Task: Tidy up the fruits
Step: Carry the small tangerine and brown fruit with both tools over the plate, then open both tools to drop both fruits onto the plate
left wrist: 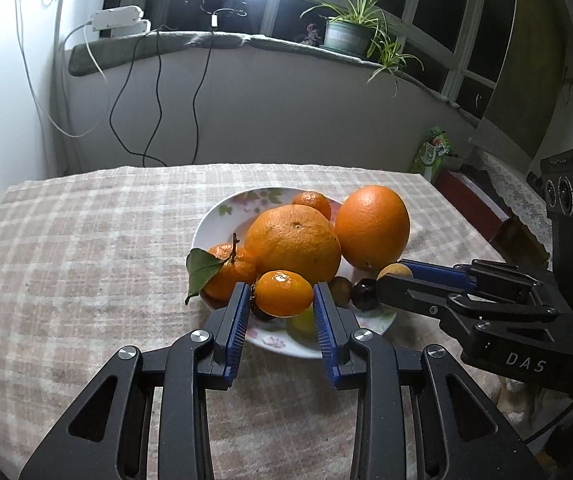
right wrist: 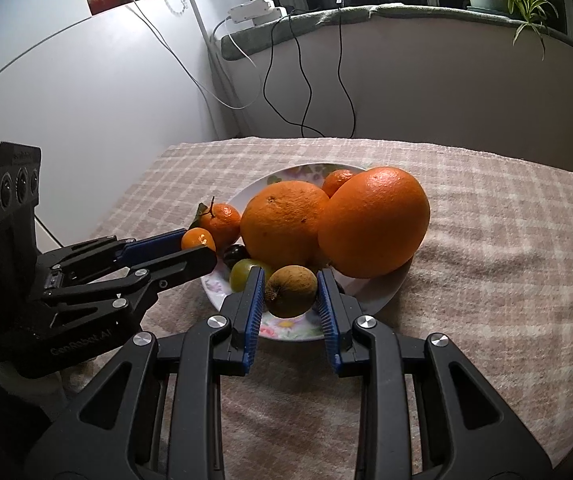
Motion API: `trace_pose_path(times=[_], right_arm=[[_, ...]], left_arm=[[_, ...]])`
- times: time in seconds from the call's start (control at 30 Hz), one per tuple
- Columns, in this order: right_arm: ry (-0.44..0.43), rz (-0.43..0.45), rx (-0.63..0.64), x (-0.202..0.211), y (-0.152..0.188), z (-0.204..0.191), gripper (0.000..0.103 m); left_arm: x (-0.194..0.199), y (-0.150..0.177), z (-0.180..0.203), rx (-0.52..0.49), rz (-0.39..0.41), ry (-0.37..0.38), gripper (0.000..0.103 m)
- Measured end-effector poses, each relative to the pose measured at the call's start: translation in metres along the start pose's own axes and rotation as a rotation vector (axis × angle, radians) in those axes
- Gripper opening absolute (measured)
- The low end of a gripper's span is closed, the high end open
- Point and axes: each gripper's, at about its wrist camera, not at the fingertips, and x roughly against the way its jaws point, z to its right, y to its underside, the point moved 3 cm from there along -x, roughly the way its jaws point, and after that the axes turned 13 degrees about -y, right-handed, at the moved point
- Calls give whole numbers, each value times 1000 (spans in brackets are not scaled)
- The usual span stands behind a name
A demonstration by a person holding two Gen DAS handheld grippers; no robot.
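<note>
Left claw [left wrist: 282,300] clamps a mandarin [left wrist: 284,294], right claw [right wrist: 291,294] a brown fruit [right wrist: 291,291], over the plate [left wrist: 222,216].

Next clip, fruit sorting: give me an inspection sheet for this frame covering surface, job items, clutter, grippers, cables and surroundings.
Surface: table under a checked cloth, bare around the plate.
Job's things: floral plate with two large oranges, a leafy mandarin, a small mandarin at the back, a dark plum and a green fruit.
Clutter: nothing seen on the cloth.
Grippers: left gripper shut on a small mandarin; right gripper shut on a brown fruit, both over the plate's near edge.
Cables: black and white cables hang down the wall from a white box on the sill.
Surroundings: potted plant, dark windows, bright lamp.
</note>
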Motion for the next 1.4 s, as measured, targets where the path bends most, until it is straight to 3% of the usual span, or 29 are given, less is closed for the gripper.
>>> trace_pose_path(times=[0.93, 1.0, 1.07, 1.4], right_arm=[[22, -26, 16, -11, 4, 1, 28], [21, -24, 22, -10, 4, 1, 35], [30, -14, 31, -8, 3, 0, 51], [40, 1, 40, 0, 5, -1, 51]], left_arm=[[-7, -3, 2, -10, -8, -3, 33], [-7, -3, 2, -11, -8, -2, 37], [-7, -3, 2, -11, -6, -1, 38], [-8, 1, 2, -9, -10, -5, 39]])
